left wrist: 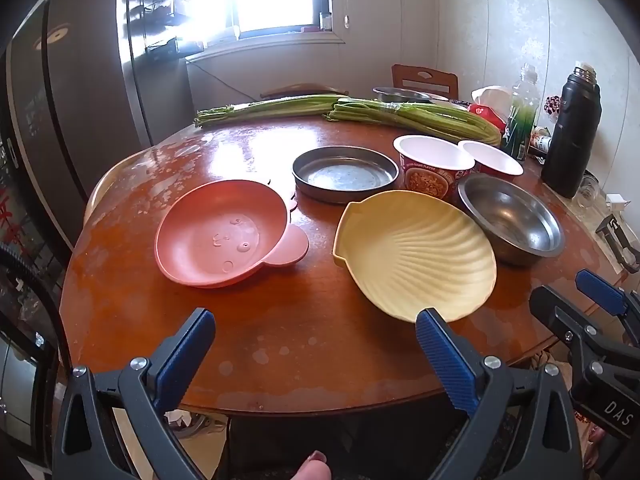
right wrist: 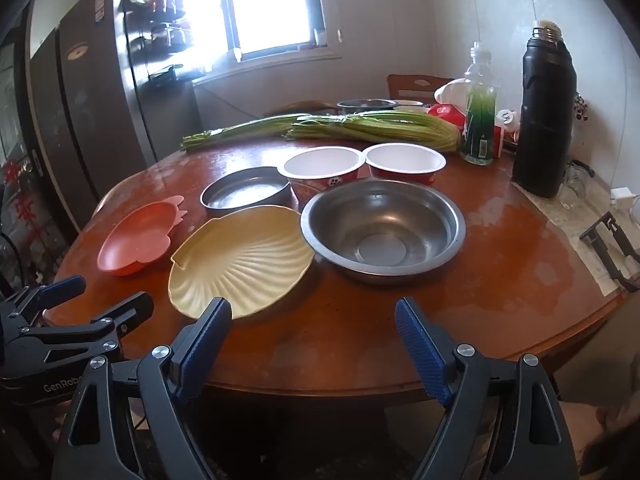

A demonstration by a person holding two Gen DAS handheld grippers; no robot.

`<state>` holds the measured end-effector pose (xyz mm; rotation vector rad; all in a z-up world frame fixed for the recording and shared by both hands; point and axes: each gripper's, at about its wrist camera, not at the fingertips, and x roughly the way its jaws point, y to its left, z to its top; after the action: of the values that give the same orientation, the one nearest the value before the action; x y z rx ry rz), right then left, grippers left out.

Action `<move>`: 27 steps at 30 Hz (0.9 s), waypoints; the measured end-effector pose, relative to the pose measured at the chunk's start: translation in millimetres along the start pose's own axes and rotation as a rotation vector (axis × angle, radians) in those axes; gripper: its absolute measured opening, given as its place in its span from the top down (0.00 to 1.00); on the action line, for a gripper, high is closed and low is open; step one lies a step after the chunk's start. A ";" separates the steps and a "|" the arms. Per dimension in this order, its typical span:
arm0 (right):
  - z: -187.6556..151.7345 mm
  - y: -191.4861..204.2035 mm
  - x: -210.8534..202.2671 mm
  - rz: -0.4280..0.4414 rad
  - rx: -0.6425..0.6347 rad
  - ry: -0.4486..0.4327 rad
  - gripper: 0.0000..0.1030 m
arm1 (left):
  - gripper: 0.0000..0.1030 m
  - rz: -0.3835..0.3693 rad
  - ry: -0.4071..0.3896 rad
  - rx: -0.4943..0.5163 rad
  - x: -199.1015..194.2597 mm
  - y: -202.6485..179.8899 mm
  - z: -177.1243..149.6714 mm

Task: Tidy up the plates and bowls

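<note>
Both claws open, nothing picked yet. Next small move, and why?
Probably ease the right claw forward and down to the near rim of the steel bowl. Both claws hang open and empty at the table edge; that bowl lies straight ahead of the right one, while the yellow shell plate sits between the two.

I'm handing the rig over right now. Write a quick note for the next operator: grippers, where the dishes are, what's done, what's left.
Left gripper: open, holding nothing, at the table's near edge.
Right gripper: open, holding nothing, beside it.
On the table: pink bowl, yellow shell plate, steel bowl, flat steel pan, two red noodle cups.
Done: nothing stacked.
Left: group all plates and bowls.
</note>
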<state>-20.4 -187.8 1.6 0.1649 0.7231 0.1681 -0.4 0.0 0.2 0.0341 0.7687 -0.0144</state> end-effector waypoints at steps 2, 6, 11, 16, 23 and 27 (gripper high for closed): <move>-0.6 1.1 1.1 -0.003 -0.006 0.005 0.18 | 0.02 -0.004 0.002 -0.002 1.0 -0.9 1.1; -1.9 2.6 2.4 -0.005 -0.004 0.014 0.18 | 0.02 -0.004 -0.001 0.001 -2.1 0.4 -0.4; -2.8 4.1 1.0 -0.006 -0.008 0.008 0.18 | 0.02 -0.001 -0.001 0.004 4.9 -1.4 2.2; -3.8 1.9 2.4 -0.007 -0.002 0.016 0.18 | 0.02 -0.006 -0.009 0.002 -4.1 -3.4 0.3; -3.9 1.6 1.5 -0.006 -0.002 0.014 0.18 | 0.02 -0.006 -0.015 0.005 -4.2 -6.0 0.7; -3.7 0.6 0.9 -0.007 0.000 0.013 0.18 | 0.02 -0.007 -0.021 0.005 -4.5 -7.0 0.0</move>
<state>-22.4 -186.7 -1.5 0.1616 0.7366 0.1629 -3.8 -7.0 3.2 0.0360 0.7481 -0.0238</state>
